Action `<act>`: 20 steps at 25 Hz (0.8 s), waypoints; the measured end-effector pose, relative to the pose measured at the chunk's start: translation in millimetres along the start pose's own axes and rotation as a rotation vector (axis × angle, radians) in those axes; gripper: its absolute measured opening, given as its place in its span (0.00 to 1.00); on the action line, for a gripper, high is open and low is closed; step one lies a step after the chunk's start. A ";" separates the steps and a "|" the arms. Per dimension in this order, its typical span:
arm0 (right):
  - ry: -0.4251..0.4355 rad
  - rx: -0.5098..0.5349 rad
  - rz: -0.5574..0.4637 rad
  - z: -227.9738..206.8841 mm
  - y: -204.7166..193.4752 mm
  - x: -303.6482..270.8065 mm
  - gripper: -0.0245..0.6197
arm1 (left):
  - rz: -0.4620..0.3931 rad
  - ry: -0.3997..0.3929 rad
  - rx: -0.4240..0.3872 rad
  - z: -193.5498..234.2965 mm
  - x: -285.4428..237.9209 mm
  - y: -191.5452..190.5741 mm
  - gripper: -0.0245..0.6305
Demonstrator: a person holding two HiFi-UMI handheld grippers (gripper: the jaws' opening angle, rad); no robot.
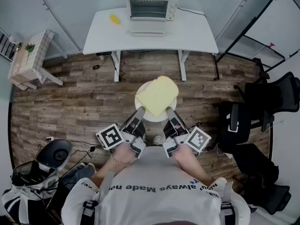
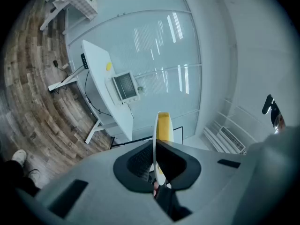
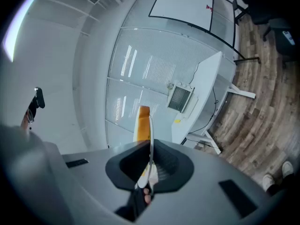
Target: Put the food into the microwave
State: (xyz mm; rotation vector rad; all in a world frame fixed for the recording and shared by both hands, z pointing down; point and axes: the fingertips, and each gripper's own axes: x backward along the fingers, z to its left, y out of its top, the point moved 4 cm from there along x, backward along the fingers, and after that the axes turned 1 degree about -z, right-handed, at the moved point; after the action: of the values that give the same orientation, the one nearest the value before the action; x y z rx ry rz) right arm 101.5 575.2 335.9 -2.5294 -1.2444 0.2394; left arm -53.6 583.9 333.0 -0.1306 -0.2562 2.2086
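Observation:
A white plate (image 1: 146,115) carrying a flat pale-yellow piece of food (image 1: 158,95) is held over the wooden floor, in front of me. My left gripper (image 1: 138,112) is shut on the plate's left rim and my right gripper (image 1: 169,112) on its right rim. In the left gripper view the plate (image 2: 155,144) shows edge-on between the jaws of the left gripper (image 2: 156,165), with the food (image 2: 163,125) behind it. The right gripper (image 3: 150,165) clamps the plate (image 3: 151,139) the same way. The white microwave (image 1: 148,8) stands far ahead on a white table (image 1: 197,34), its door folded down open.
A small yellow object (image 1: 115,18) lies on the table left of the microwave. A small side table with a checked cloth (image 1: 28,57) stands at the far left. Black office chairs (image 1: 262,107) crowd the right. A round grey device (image 1: 54,153) and cables lie at the lower left.

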 end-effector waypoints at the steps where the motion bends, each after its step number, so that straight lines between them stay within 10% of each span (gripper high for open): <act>1: -0.003 0.001 0.001 -0.8 -1.1 2.5 0.08 | 0.003 0.005 -0.011 1.8 2.0 -1.8 0.07; 20: -0.017 0.014 -0.026 10.1 -46.8 -40.3 0.08 | 0.034 -0.014 -0.003 22.9 32.6 49.4 0.07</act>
State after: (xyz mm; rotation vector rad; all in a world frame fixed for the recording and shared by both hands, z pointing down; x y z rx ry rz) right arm 39.5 572.2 343.2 -2.5030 -1.2774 0.2632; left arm -115.8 577.6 343.9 -0.1218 -0.2676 2.2439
